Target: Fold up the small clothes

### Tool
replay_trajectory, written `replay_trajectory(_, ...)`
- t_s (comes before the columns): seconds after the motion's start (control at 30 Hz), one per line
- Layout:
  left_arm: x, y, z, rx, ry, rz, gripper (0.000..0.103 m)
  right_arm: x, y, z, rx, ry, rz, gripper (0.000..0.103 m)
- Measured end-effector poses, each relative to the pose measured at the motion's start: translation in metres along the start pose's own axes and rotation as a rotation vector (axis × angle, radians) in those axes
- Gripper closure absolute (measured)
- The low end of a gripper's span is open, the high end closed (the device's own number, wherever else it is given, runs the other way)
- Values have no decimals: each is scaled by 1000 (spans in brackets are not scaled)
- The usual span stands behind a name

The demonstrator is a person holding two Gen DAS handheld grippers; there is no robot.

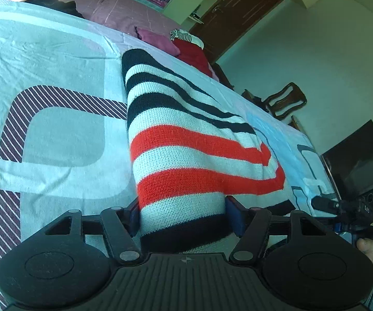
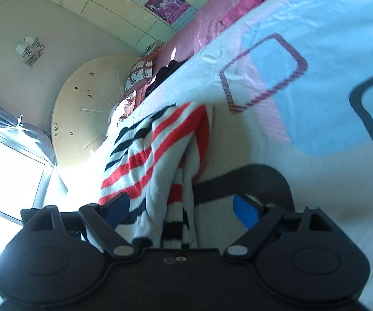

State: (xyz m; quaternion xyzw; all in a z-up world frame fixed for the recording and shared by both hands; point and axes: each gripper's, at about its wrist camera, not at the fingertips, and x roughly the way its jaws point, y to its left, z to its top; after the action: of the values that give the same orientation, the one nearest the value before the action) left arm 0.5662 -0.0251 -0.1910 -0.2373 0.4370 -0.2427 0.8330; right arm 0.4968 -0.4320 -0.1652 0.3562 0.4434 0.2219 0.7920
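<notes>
A knitted sweater with white, black and red stripes (image 1: 186, 140) lies on the bed sheet (image 1: 57, 129). My left gripper (image 1: 184, 217) has its jaws wide apart with a thick fold of the sweater's near end between the blue pads. In the right wrist view the same sweater (image 2: 145, 160) hangs bunched between the jaws of my right gripper (image 2: 184, 210), which stand wide apart; the blue pad (image 2: 246, 211) on the right side is clear of the cloth. The right gripper also shows in the left wrist view (image 1: 354, 207), at the sweater's right corner.
The bed sheet (image 2: 316, 51) is pale blue with striped rounded squares. Pink bedding (image 1: 124, 10), a red garment (image 1: 194, 51) and a dark garment (image 1: 54, 2) lie at the far side. A wooden chair (image 1: 285, 101) and a dark TV (image 1: 360, 160) stand beside the bed.
</notes>
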Motion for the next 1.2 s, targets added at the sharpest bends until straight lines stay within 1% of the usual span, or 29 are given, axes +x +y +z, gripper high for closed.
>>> replay_trajectory(0.1,0,1,1,2,14,-5,39,14,-14,-12,50,85,77,14)
replay_trajectory(0.17,0,3,2,0,26,-13,39,21,-7,-13,11,71,81,14)
replay_trajectory(0.23,0,4,4,-6,36,-27,39,32,-5,-7,12,79,119,14)
replay_trajectory(0.33,0,6,3,-11,34,-38,39,51,7,2,-36,94,119,20)
replay_trajectory(0.37,0,6,2,-14,31,-41,39,57,9,5,-45,103,121,27)
replay_trajectory(0.4,0,7,2,-21,27,-44,39,64,11,8,-45,117,119,37)
replay_trajectory(0.43,-1,7,1,-24,24,-47,39,69,14,9,-54,124,112,40)
replay_trajectory(0.5,-2,9,-2,-39,17,-60,39,78,17,16,-64,122,124,41)
replay_trajectory(0.63,-3,21,-7,-106,-2,-114,39,83,19,21,-126,126,171,41)
replay_trajectory(0.7,1,24,-7,-128,-15,-133,39,81,16,19,-138,119,174,54)
replay_trajectory(0.73,3,21,-7,-122,-25,-127,39,80,14,19,-130,113,174,57)
replay_trajectory(0.77,5,15,-7,-91,-37,-103,40,79,13,20,-127,106,168,60)
replay_trajectory(0.83,8,-3,-6,-13,-56,-35,42,77,19,17,-163,89,141,63)
replay_trajectory(0.87,9,-8,-7,6,-64,-13,46,75,24,15,-182,80,128,64)
replay_trajectory(0.93,5,-19,-7,40,-85,16,51,70,29,14,-186,58,132,66)
replay_trajectory(1.0,0,-28,-7,75,-102,20,52,62,37,12,-206,40,133,67)
replay_trajectory(1.2,-25,-44,0,105,-160,-20,53,34,67,9,-252,-11,158,67)
